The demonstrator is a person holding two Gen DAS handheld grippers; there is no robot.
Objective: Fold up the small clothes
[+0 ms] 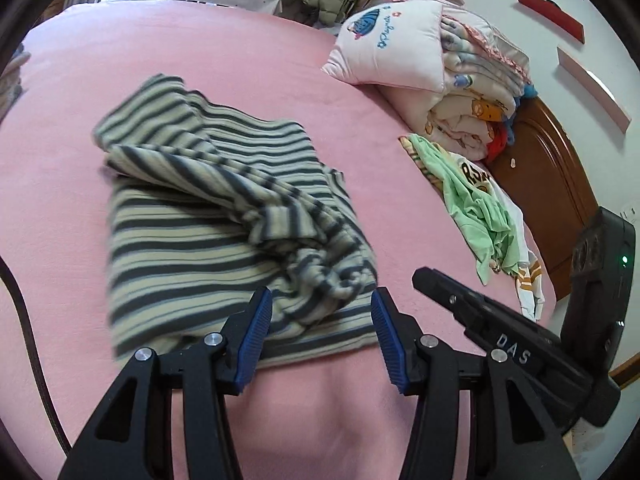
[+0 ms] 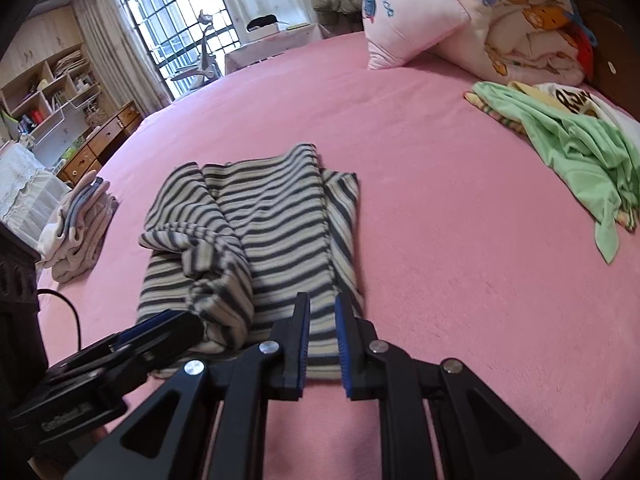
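A grey-and-cream striped garment (image 1: 224,216) (image 2: 272,232) lies partly folded on the pink bed (image 1: 240,64), with a sleeve bunched across its top. My left gripper (image 1: 320,294) hovers at the garment's near edge, open wide, and no cloth is pinched between its blue pads. My right gripper (image 2: 322,300) hangs over the garment's near right part. Its pads stand a narrow gap apart with nothing caught between them. In the left wrist view the right gripper (image 1: 424,276) shows beside the garment's right edge. The left gripper (image 2: 172,324) shows at the lower left of the right wrist view.
A crumpled green and white pile of clothes (image 1: 480,208) (image 2: 568,140) lies to the right near the wooden headboard (image 1: 540,184). A pink pillow (image 1: 388,48) leans on folded quilts (image 1: 480,92) behind it. A folded stack (image 2: 80,232) sits at the bed's left edge. A dark cable (image 1: 28,340) runs along the left.
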